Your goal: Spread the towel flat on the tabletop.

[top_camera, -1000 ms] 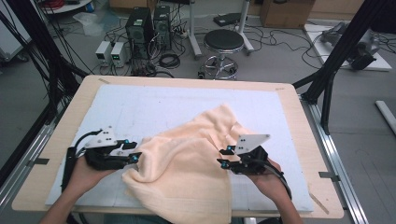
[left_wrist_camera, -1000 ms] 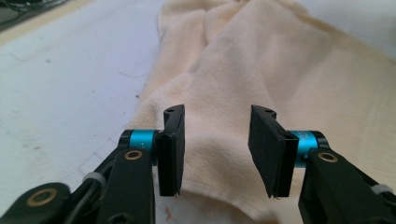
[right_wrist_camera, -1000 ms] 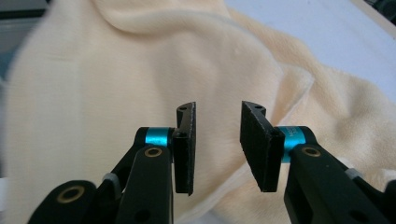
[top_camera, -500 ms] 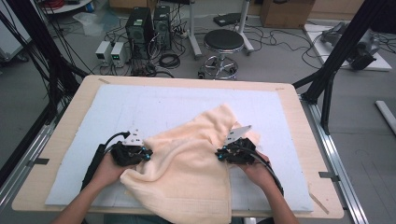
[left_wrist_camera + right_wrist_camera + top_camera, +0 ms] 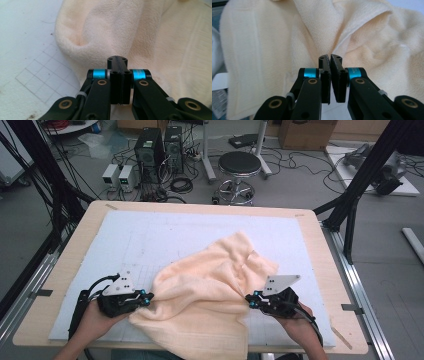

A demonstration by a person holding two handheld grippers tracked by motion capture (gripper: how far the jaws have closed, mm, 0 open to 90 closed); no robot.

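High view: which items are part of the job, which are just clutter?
In use:
- cream terry towel, crumpled on the white mat
- left gripper and right gripper, at its side edges

Lying about:
- black round stool
- black computer towers
- floor cables

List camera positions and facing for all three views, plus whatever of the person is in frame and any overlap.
High view: above the person's side, facing forward and down on the table; both hands and forearms, left tongs, right tongs.
Left gripper view: rides the left tongs, looking along its shut jaws at the towel.
Right gripper view: rides the right tongs, jaws nearly together, facing the towel.
Shared: all three show the cream towel.
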